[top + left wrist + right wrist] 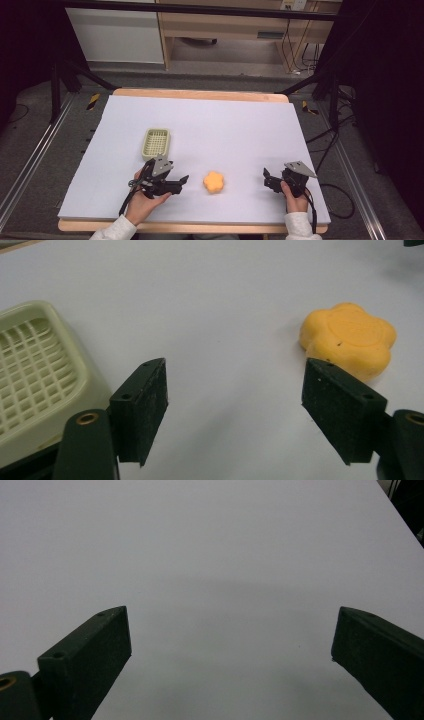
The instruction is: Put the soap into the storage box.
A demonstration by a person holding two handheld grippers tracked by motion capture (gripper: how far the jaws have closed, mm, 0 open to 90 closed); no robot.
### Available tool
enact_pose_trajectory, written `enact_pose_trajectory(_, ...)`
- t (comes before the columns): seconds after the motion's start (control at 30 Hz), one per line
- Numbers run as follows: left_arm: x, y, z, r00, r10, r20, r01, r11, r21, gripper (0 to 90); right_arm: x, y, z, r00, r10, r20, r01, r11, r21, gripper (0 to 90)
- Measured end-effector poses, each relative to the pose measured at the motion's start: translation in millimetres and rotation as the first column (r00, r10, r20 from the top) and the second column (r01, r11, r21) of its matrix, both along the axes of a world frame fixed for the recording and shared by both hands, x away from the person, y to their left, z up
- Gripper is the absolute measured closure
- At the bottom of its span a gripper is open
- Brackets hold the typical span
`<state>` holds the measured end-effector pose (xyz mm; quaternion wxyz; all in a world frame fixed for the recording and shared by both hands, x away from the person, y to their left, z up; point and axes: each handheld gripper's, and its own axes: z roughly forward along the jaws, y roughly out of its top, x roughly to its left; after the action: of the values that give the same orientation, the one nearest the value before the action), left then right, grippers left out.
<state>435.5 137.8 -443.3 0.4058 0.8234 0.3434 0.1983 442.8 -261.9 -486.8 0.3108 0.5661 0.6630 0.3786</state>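
An orange flower-shaped block [213,182] lies on the white table sheet [225,125] near the front edge. My left gripper [181,182] is just left of it, jaws pointing toward it and open with nothing between them. In the left gripper view the orange block [350,340] sits just beyond the right jaw of the left gripper [235,375], apart from it. A pale green slotted basket [156,131] stands behind that hand, and its rim [75,355] lies by the left jaw. My right gripper [268,179] rests at the front right, open over bare sheet; its own view shows the right gripper [232,625] holding nothing.
The sheet covers a wooden table whose front edge [200,227] runs just under the person's hands. Dark stand legs [55,95] and cables [325,140] lie on the floor at both sides. A wooden desk [225,30] stands behind the table.
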Motion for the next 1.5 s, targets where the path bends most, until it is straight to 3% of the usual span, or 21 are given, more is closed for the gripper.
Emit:
enact_pose_trajectory(0.1,-1.8,-8.4,1.5,0.9994,-0.032,0.015,0.032,0.999,0.032,26.4,1.1,0.7,-0.2,0.9999,0.005,-0.01,-0.005,1.0,-0.005,3.1)
enact_pose_trajectory(0.37,-2.4,-24.9,12.1,0.9974,-0.072,0.01,0.072,0.9974,0.01,27.4,-0.2,0.9,0.0,1.0,-0.001,-0.001,0.001,1.0,-0.01,3.1)
enact_pose_trajectory(0.5,-1.4,-34.6,14.4,0.9943,-0.107,-0.002,0.107,0.9941,0.02,27.6,-0.7,1.6,0.1,1.0,-0.002,0.004,0.002,1.0,-0.013,3.1)
enact_pose_trajectory(1.03,3.8,-57.0,13.2,0.9866,-0.151,-0.063,0.155,0.9857,0.068,27.7,-0.4,2.4,0.0,0.9999,0.011,-0.001,-0.011,1.0,-0.02,3.1)
enact_pose_trajectory(1.33,4.1,-72.3,6.0,0.9786,-0.187,-0.086,0.196,0.9734,0.118,26.9,-0.1,3.4,-0.2,0.9999,0.015,0.0,-0.015,0.999,-0.036,3.1)
enact_pose_trajectory(1.5,5.1,-74.6,4.7,0.9768,-0.192,-0.094,0.203,0.9711,0.125,27.0,0.2,3.7,-0.3,0.9998,0.019,-0.003,-0.019,0.999,-0.036,3.1)
